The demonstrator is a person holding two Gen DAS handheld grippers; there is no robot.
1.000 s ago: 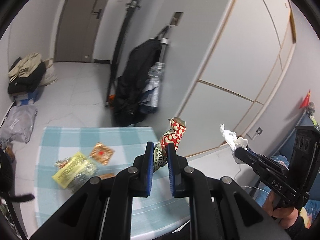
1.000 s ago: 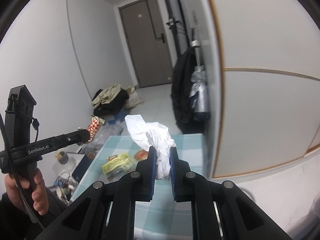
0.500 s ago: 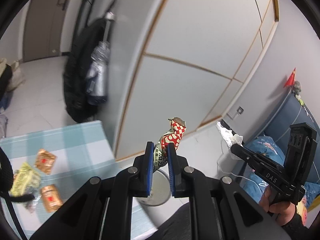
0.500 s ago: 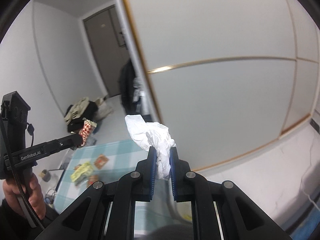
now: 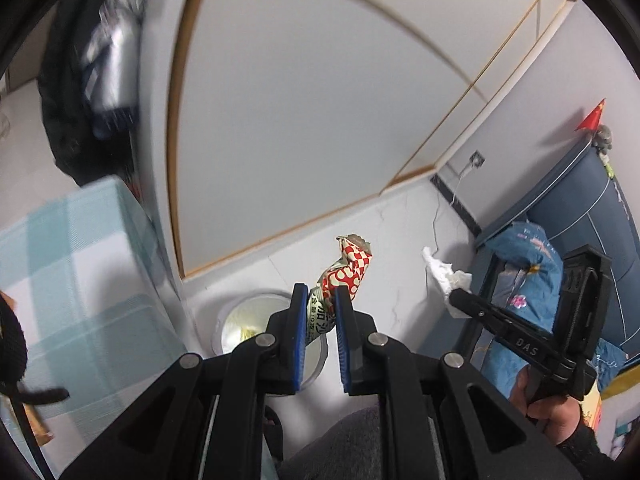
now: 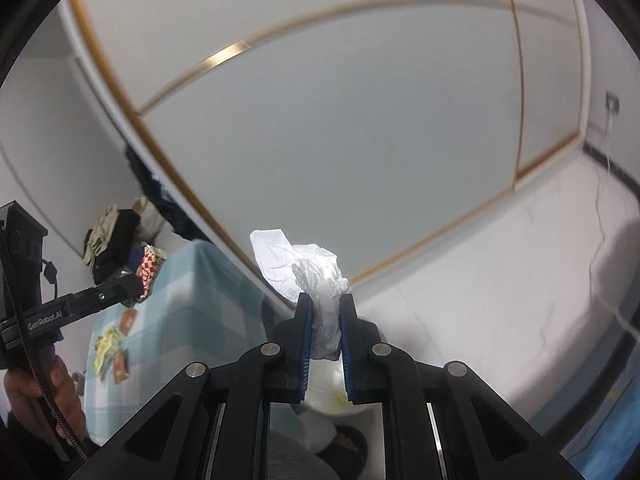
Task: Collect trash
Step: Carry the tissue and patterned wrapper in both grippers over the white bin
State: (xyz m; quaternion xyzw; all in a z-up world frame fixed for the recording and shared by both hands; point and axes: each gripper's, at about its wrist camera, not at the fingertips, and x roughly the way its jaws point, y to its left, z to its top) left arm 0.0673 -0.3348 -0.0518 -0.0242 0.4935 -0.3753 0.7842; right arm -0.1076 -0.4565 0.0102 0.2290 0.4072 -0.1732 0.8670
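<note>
Since a second ago: both claws have swung off the worktop (image 5: 72, 264) and tipped down toward the white bin (image 5: 240, 316) on the floor beside it; the wrappers left on the cloth have slid to the view's edge.
Left claw (image 5: 321, 312): pressed together on the snack wrapper (image 5: 346, 270), pinching its lower end, the red-and-white checked top poking free just above and beyond the bin's rim.
Right claw (image 6: 325, 320): pinching the crumpled white tissue (image 6: 300, 264) by its middle; the bin shows only partly, right under the pads.
How the wrapper handles: featherweight, crinkly foil-like film, likely slick; a pinch across the flattened body looks safest, and it may cling or flutter when let go.
How the tissue handles: soft, weightless, squashes to nothing; grab the thickest wad, since a loose corner could tear or slip.
Still on the worktop: a yellow packet (image 6: 105, 346) and small orange sachets (image 6: 128, 320), well away from the bin.
Writing: "GenRobot.AI" on the left tool's arm, "DAS" on the right tool's arm; dark print on the wrapper's pale part, too distorted to read.
</note>
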